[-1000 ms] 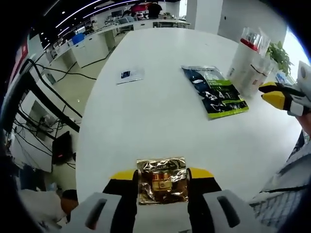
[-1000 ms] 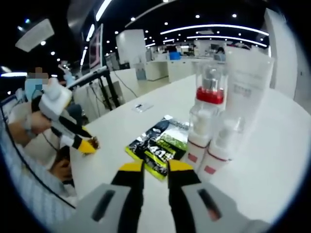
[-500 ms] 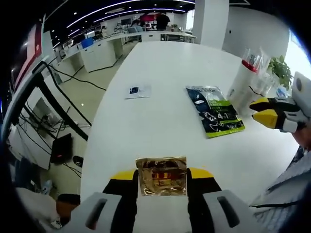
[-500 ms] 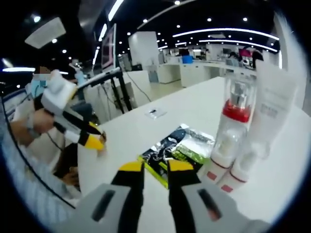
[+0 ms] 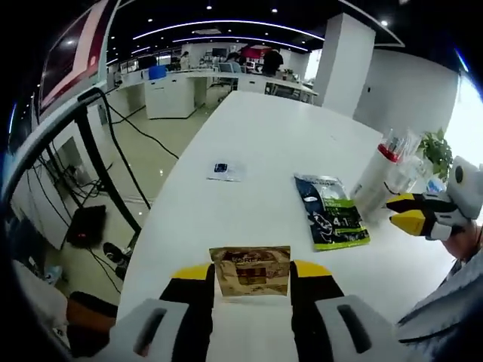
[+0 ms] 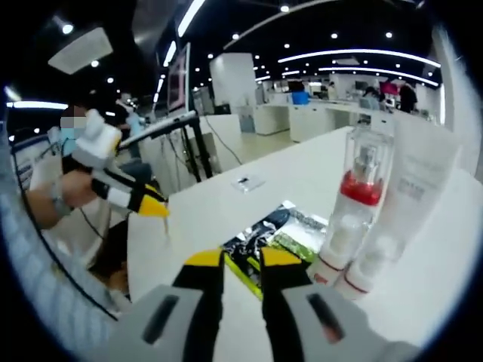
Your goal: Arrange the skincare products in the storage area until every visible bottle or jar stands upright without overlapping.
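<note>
My left gripper [image 5: 250, 273] is shut on a flat gold sachet [image 5: 250, 269], held upright above the near end of the white table [image 5: 256, 136]. In the right gripper view this left gripper [image 6: 157, 209] hangs in the air at the left, held by a person's hand [image 6: 66, 192]. My right gripper [image 6: 242, 260] is shut with nothing in it, low over the table just short of a dark green sachet [image 6: 273, 234]. To its right stand a clear pump bottle with a red collar [image 6: 356, 197] and a white tube [image 6: 411, 192], both upright.
A small flat packet [image 5: 226, 170] lies alone farther up the table. The dark green sachet [image 5: 330, 220] lies flat beside the bottles [image 5: 383, 175], with my right gripper [image 5: 411, 213] next to them. A potted plant [image 5: 436, 148] stands behind. Desks and cables lie off the table's left edge.
My left gripper has lifted the gold sachet up and away from the tabletop. The right gripper's view has swung slightly; its jaws are unchanged.
</note>
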`<state>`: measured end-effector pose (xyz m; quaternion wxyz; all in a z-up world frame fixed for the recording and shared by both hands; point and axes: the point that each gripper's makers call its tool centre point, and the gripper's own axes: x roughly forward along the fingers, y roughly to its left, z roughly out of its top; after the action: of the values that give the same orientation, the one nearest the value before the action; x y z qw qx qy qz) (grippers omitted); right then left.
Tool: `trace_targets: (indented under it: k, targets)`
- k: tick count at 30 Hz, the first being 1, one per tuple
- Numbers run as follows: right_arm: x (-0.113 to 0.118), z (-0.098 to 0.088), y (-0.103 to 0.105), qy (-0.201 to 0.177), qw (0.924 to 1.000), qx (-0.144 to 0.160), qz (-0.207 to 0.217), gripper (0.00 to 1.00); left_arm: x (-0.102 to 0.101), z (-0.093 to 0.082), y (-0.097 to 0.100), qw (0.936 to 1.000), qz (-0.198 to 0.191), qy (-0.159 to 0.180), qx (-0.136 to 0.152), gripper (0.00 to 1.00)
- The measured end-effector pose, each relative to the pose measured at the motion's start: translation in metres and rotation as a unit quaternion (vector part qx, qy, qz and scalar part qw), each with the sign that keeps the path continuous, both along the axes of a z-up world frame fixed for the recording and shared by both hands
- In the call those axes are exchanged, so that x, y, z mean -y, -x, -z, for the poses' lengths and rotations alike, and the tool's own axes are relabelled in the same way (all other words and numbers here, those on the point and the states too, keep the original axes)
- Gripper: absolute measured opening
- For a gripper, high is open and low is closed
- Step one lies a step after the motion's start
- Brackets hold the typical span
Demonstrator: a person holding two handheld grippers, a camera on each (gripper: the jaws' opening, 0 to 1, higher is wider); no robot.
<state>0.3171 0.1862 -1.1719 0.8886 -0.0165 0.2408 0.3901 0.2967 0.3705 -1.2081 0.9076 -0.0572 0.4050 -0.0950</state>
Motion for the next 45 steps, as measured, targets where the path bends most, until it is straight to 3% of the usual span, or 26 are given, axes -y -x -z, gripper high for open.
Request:
trace_targets:
  k: [12,19,24,45]
  targets:
    - [0.041,-0.012,0.015,0.001,0.9986,0.014,0.05,0.17,0.033,0.003,-0.035,0.9994,0.023,0.022,0.012,0.4]
    - [0.06,-0.011,0.02,0.005,0.9967,0.015,0.08,0.17,0.045,0.018,-0.054,0.9994,0.034,0.001,-0.003,0.4]
    - [0.068,-0.011,0.023,0.007,0.9955,0.017,0.093,0.17,0.043,0.03,-0.058,0.9988,0.036,-0.024,-0.022,0.4]
    - [0.08,-0.001,0.025,0.012,0.993,0.004,0.118,0.17,0.05,0.054,-0.068,0.9969,0.028,-0.034,-0.065,0.4]
